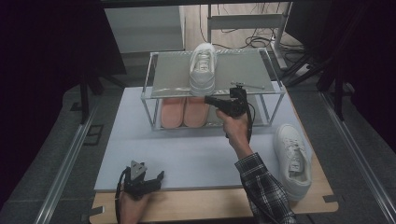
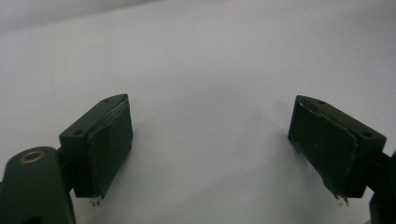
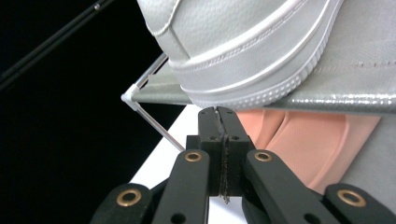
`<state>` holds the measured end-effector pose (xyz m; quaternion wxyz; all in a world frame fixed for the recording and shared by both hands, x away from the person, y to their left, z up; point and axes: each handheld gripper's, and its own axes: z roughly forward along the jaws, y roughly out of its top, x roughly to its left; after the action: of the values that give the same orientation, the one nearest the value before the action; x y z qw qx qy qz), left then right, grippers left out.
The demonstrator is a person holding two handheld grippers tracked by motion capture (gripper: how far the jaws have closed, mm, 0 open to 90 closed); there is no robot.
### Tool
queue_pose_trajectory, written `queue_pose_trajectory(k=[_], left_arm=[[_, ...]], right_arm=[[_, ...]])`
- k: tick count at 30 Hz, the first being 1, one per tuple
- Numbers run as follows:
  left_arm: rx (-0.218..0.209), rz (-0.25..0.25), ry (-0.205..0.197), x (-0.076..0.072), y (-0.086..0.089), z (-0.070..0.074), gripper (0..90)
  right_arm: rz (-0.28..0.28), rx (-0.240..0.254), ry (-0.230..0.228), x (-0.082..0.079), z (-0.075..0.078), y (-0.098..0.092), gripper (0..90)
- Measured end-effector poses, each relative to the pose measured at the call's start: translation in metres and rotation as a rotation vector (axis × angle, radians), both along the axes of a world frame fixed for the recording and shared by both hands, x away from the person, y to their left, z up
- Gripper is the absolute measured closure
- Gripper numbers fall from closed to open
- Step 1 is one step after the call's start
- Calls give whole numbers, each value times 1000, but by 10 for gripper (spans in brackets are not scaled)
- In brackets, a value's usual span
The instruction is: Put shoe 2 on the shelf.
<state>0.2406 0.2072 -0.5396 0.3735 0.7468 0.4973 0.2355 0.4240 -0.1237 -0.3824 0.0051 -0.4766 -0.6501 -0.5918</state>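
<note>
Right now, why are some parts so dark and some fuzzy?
High view: the room's sides sink into dark, while the pale mat and white shoe on the rack catch the light. Left gripper view: the open left tongs look soft and blurry. Right gripper view: black on the left, the shelf edge shines.

Right gripper (image 1: 208, 99): black pistol-shaped body, black cable trailing, brass-coloured rivets on black linkage arms just short of the white shoe's sole; sleeve (image 1: 264, 189) behind it is dark plaid with pale lines. Left gripper (image 1: 156, 179), well nearer the person than the shoe: black, grey three-cornered plate on top, black cable looping off, blocky dark pads (image 2: 109, 147) with small screws and worn edges.
</note>
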Motion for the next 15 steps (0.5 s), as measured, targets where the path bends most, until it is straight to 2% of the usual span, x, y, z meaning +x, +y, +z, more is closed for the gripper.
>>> queue_pose_trajectory(k=[6,15], left_arm=[[0,0,0,0,0,0,138],[1,0,1,0,0,0,138]], right_arm=[[13,-20,-6,-5,-1,0,867],[25,-87,-30,-16,0,-4,807]])
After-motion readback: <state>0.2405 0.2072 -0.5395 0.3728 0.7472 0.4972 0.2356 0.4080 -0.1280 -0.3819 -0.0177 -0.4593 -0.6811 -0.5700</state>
